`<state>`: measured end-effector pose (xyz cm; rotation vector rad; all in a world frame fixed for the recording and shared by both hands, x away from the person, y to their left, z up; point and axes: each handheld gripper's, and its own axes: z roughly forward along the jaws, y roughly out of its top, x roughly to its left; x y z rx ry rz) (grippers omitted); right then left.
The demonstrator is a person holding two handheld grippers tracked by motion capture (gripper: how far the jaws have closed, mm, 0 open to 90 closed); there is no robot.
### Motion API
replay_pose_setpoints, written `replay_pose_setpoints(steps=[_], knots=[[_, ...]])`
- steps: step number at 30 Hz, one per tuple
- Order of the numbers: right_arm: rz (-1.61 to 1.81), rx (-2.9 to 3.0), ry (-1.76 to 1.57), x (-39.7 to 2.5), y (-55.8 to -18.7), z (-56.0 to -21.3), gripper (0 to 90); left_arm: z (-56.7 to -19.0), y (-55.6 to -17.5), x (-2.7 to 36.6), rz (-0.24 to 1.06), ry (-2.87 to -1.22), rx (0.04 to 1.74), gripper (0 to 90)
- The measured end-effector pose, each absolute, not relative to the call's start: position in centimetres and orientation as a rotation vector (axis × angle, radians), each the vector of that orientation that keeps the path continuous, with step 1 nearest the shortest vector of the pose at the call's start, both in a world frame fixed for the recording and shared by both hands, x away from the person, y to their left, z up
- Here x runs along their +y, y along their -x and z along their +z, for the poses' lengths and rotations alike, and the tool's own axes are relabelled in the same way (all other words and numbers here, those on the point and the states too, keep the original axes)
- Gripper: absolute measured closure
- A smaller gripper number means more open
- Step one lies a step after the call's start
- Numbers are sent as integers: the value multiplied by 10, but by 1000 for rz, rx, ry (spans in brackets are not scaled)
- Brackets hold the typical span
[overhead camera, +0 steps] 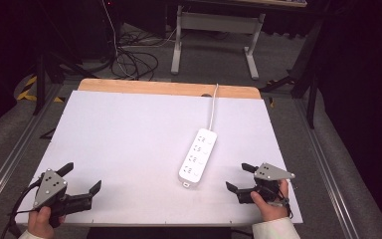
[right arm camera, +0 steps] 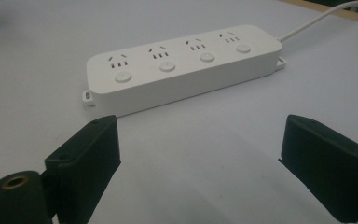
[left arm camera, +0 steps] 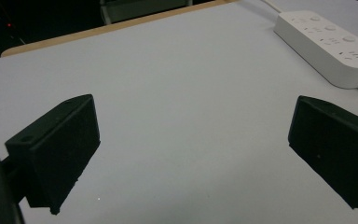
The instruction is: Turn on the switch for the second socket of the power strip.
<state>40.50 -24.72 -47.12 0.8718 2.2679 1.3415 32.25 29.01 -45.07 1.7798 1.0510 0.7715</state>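
Observation:
A white power strip [overhead camera: 198, 157] with several sockets and round buttons lies flat right of the table's middle, its white cable [overhead camera: 213, 105] running to the far edge. My left gripper [overhead camera: 83, 179] rests open at the front left corner, nothing between its jaws. My right gripper [overhead camera: 240, 177] is open at the front right, a short way right of the strip's near end. In the right gripper view the strip [right arm camera: 182, 66] lies just beyond the spread jaws [right arm camera: 198, 144]. The left gripper view has the strip [left arm camera: 328, 44] at upper right, beyond my open gripper [left arm camera: 193, 130].
The white board [overhead camera: 129, 144] covers a wooden table whose bare edge [overhead camera: 169, 88] shows at the back. Beyond stand a desk frame [overhead camera: 214, 35] and floor cables [overhead camera: 129, 62]. Metal rails [overhead camera: 10, 159] run along both sides.

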Motion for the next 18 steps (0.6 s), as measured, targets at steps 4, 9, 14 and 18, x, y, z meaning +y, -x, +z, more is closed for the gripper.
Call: replay_pose_setpoints(steps=[4, 9, 14, 18], knots=[[1334, 2276, -894, -250, -403, -476, 127, -452, -322, 290, 771, -1777, 1054, 25], [1289, 2311, -906, -250, -401, -483, 131, -454, -321, 291, 770, -1765, 1058, 25], [1221, 2352, -923, -248, -400, -488, 128, -454, -322, 291, 781, -1759, 1053, 24], [1222, 2359, -924, -243, -402, -490, 128, -456, -325, 291, 791, -1760, 1054, 24]])
